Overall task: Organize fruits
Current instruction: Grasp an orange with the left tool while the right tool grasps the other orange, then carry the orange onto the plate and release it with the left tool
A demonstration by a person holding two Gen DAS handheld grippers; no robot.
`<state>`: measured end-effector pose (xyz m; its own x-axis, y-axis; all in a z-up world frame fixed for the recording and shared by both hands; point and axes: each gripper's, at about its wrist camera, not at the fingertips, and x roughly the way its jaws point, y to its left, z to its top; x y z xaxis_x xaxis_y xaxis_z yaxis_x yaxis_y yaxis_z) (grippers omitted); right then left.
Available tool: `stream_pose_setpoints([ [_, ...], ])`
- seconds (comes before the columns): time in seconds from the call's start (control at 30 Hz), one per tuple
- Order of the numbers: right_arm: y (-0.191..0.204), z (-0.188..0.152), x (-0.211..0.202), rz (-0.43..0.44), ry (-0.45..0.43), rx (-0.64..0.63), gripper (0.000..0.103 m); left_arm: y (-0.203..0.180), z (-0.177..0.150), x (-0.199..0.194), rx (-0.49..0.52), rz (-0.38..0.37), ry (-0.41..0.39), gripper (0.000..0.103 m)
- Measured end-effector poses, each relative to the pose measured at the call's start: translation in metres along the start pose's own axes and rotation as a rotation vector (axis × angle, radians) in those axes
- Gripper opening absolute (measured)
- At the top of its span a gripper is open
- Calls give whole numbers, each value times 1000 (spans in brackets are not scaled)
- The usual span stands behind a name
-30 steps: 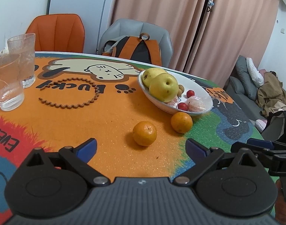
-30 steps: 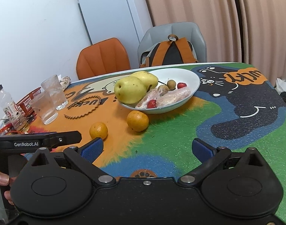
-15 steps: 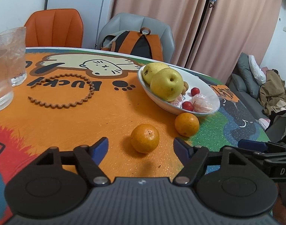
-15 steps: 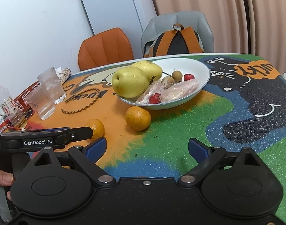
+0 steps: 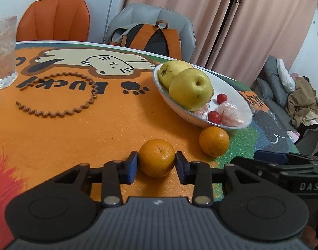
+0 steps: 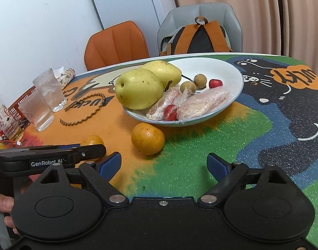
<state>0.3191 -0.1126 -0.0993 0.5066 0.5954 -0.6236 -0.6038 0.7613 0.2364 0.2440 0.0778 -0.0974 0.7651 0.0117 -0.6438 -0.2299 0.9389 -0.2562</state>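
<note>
Pink pleated curtains (image 5: pixel 200 16) and two padded chairs, one orange (image 5: pixel 54 18) and one grey (image 6: pixel 200 16) holding an orange-and-black backpack (image 5: pixel 150 37), stand behind a round table (image 5: pixel 75 129) covered with a grainy cartoon mat. Printed lettering on the mat, seen upside down, reads "Lucky". On it lie a wavy brown ring (image 5: pixel 61 95), two ribbed clear glasses (image 6: pixel 42 102), and a shallow white oval bowl (image 6: pixel 232 95). Inside the bowl: two smooth yellow-green pears (image 6: pixel 140 87), small red fruits (image 5: pixel 214 116), brown round fruits (image 6: pixel 194 83) and film-wrapped pink pieces (image 6: pixel 200 102).

Left hand-held gripper (image 5: pixel 157 163), angled downward: blue pads lie against both sides of a dimpled small orange (image 5: pixel 157 156) resting on the mat, the jaws closing on it. A second orange (image 6: pixel 147 138) sits on the mat just beside the bowl's near rim, ahead of the right hand-held gripper (image 6: pixel 164 162), whose jaws stand wide apart, narrowing, with nothing between them. Markings: "GenRobot.AI" on the left unit as seen from the right wrist; "DAS" on the right unit as seen from the left wrist. Fingers (image 6: pixel 4 204) of the left hand show at the lower left edge.
</note>
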Motion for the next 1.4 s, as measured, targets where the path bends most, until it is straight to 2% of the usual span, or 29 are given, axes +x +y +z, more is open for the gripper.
stream_pose_setpoints([
  [0.43,17,13,23,29,22,-40,82,11,14,-12,5,12,-34,36],
  [0.53,22,16,28,32,23,-45,77,15,15,-16,7,18,-38,36],
  [0.63,28,17,32,35,29,-60,65,18,16,-20,6,22,-41,36],
  [0.7,31,17,35,13,38,-67,39,19,17,-22,2,24,-46,36],
  [0.8,33,15,31,19,55,-74,38,17,18,-27,7,20,-56,36],
  [0.97,34,12,13,31,33,-75,38,10,22,-35,22,8,-76,36],
  [1.4,11,16,-27,-8,-36,-50,38,-25,36,-44,70,-30,-119,36],
])
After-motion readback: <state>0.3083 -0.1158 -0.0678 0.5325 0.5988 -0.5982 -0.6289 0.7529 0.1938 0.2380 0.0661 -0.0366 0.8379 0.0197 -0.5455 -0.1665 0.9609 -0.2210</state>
